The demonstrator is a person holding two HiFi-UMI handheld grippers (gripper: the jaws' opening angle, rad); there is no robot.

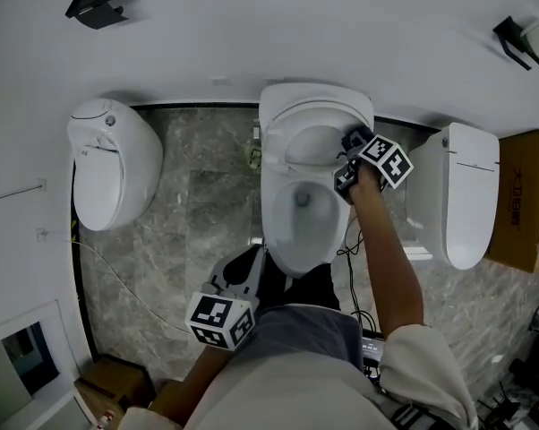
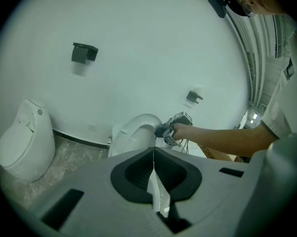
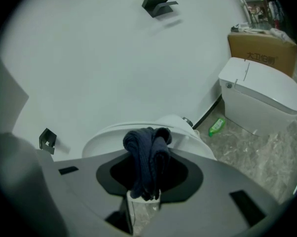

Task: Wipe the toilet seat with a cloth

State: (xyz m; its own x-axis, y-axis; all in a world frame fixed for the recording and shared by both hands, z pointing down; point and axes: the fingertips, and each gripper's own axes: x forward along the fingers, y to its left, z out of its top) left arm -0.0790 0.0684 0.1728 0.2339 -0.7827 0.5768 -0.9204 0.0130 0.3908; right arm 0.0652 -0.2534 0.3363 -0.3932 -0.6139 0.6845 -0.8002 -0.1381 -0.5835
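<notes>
Right gripper (image 1: 348,167) is clamped on a dark blue cloth (image 3: 147,157), and the bunched fabric sticks up out of its jaws. It sits at the right rear of the seat (image 1: 278,227) of the middle toilet (image 1: 298,245), just beside the raised lid (image 1: 314,110). Whether the cloth presses on the seat I cannot tell. Ahead of it, past the lid, rises the white wall (image 3: 89,58), with a black bracket (image 3: 158,4) high up. To its right stands a second toilet (image 3: 262,93) with its lid down and a box (image 3: 262,48) behind it. A green bottle (image 3: 216,127) lies on the floor (image 3: 257,147) between the two toilets. Under the arm that holds this gripper, cables (image 1: 350,258) trail across the stone.

Left gripper (image 2: 153,157) has its jaws pressed together with nothing between them. It is held low, close to the person's body, short of the bowl's front edge and well apart from the cloth. Ahead of it the forearm (image 2: 222,137) reaches across from the right toward the lid and cuts through its line to the toilet's right side. Off to its left stands a third toilet (image 2: 22,142) against the wall.
</notes>
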